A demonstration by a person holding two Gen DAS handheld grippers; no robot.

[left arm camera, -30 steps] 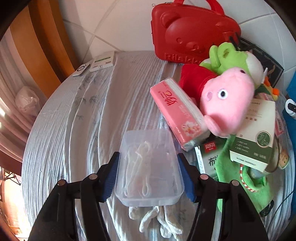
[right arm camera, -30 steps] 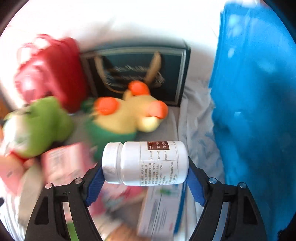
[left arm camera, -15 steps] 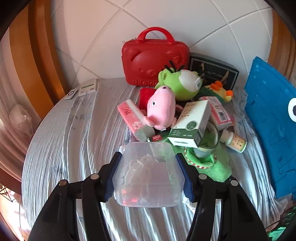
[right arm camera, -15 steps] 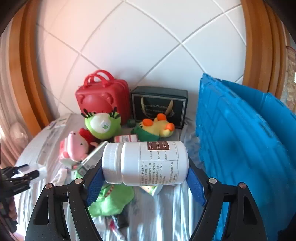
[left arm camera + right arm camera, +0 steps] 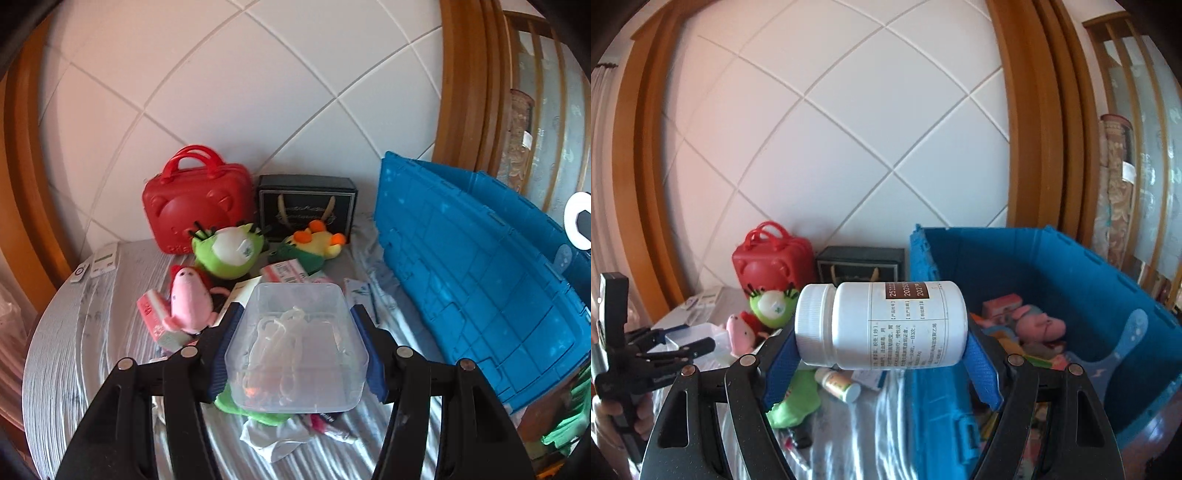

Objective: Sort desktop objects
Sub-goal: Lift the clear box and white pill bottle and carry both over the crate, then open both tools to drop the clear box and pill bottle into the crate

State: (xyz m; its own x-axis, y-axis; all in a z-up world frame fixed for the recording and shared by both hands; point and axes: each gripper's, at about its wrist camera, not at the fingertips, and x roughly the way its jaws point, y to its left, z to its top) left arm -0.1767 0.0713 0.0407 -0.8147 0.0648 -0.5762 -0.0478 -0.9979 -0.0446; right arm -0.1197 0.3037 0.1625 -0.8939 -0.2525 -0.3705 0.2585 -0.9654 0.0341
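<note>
Left gripper [image 5: 297, 349] clamped on clear tub [image 5: 295, 347], held above the table [image 5: 74, 332] clutter, near the pink plush [image 5: 186, 304]; right gripper [image 5: 881, 352] clamped on white bottle [image 5: 882, 325], lying sideways, cap left, beside the blue crate [image 5: 1071, 280]; crate holds toys.

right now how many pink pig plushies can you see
2: one pink pig plush on the table by the green plush, another pig inside the blue bin. More may be hidden.
</note>
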